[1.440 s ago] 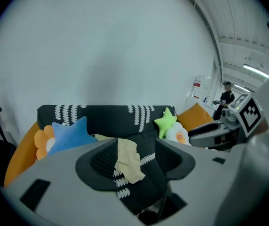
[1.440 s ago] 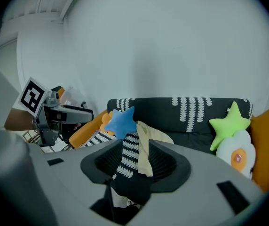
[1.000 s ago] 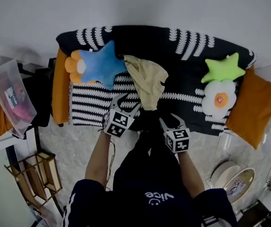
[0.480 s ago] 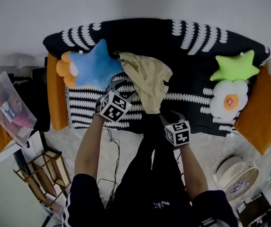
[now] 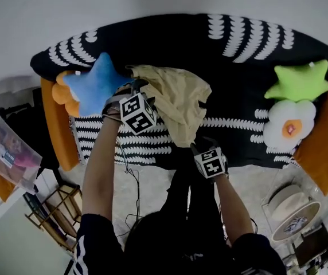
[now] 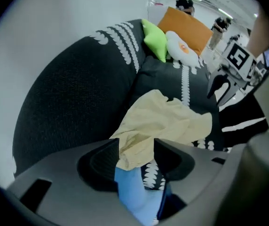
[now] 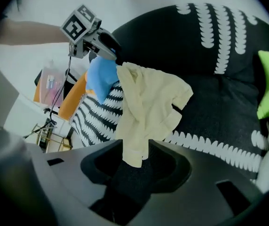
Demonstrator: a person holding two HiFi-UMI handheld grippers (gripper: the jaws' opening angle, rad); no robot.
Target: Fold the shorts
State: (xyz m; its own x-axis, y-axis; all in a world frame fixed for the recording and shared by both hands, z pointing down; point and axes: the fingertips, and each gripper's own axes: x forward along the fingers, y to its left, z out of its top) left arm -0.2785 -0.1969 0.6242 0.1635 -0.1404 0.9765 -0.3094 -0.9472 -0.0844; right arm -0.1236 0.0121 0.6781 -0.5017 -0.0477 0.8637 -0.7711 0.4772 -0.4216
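I see the shorts, pale yellow and crumpled, reaching the sofa's front edge. My left gripper straddles one corner and my right gripper the near hem, both with jaws apart.

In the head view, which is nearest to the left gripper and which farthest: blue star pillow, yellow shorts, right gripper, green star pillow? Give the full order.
Counting from the left gripper:
1. yellow shorts, one corner between its jaws
2. blue star pillow, close on its left
3. right gripper, lower right, at the shorts' hem
4. green star pillow, far right
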